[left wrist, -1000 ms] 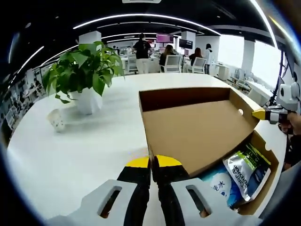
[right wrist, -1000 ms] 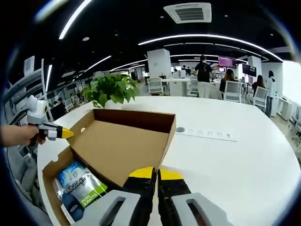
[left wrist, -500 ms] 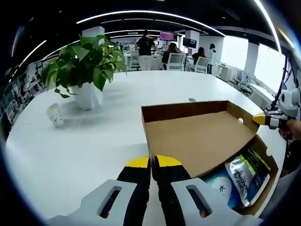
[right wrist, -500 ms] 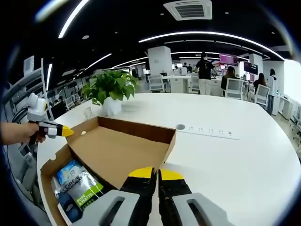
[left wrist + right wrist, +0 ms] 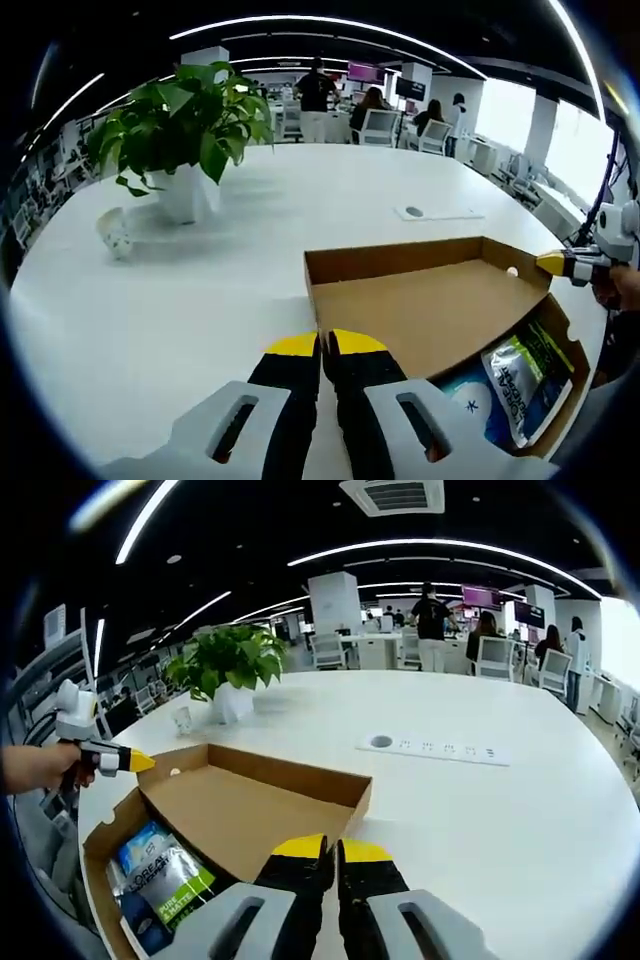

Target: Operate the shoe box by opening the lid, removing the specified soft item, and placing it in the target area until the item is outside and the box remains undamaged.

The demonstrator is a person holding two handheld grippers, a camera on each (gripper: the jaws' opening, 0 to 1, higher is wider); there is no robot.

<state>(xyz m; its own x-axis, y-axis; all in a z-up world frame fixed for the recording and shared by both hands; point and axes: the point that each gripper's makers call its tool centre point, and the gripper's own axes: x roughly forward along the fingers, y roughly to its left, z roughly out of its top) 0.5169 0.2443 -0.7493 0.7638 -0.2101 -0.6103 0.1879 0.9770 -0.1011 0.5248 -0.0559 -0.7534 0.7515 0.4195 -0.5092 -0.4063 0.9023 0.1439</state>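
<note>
My left gripper (image 5: 321,345) and my right gripper (image 5: 320,848) each sit low at the near edge of the lid (image 5: 430,315), yellow tips together; whether either pinches the cardboard I cannot tell. The box (image 5: 105,830) stands on the white table (image 5: 500,810) with its lid swung open and lying nearly flat, brown inside up. Inside the box lie the pouches (image 5: 165,880), glossy packets in blue, white and green, partly under the lid's near edge. I judge them soft and light, slippery on their flat faces, so the best hold is a pinch on a sealed edge or corner, where the film is doubled and stiffer. The box is thin cardboard and would crease if levered against its walls. In each view the other gripper reaches in at the lid's far corner, tip just beside it. A plant (image 5: 180,140) in a white pot stands well apart, far across the table.
</note>
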